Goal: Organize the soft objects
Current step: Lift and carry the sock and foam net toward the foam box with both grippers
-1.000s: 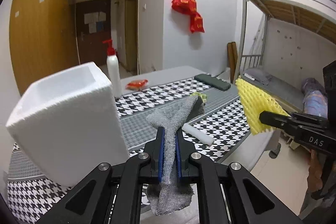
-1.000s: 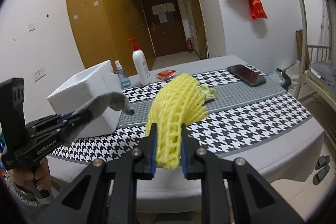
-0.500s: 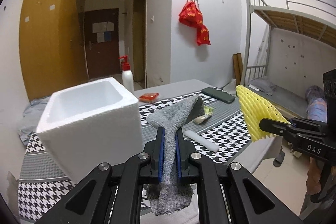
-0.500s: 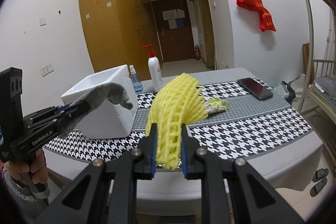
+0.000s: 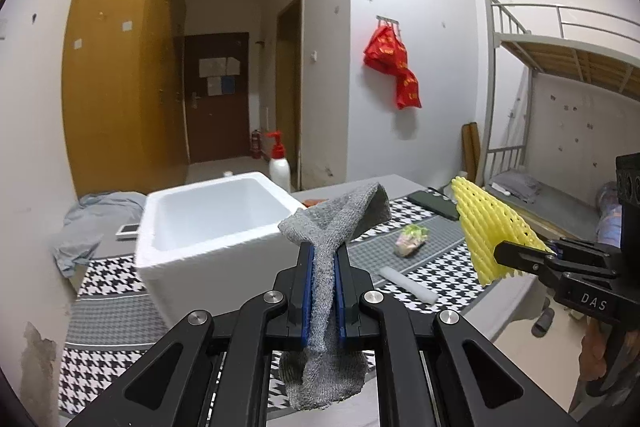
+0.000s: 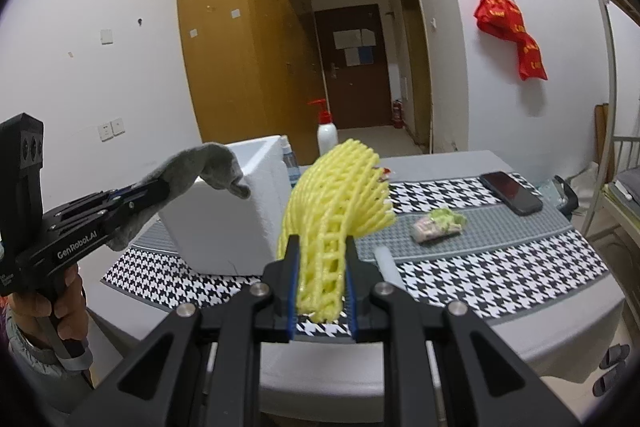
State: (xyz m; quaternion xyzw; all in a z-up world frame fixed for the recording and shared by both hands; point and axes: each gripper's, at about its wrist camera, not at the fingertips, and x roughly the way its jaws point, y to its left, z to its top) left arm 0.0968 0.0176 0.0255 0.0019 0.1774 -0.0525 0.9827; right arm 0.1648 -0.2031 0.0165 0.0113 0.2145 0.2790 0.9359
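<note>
Above table (image 5: 460, 279), left gripper (image 5: 323, 259) pinches sock (image 5: 336, 223).

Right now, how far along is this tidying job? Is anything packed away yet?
Nothing looks packed: the visible part of the white foam box is empty. In hand: the left gripper pinches a grey sock, the right gripper a yellow foam net, both above the table. Left: dropping both in, probably, then the white foam stick and small crumpled wrapper.

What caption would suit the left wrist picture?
Left gripper clamps a grey sock beside an open white foam box; right gripper holds yellow foam netting.
</note>
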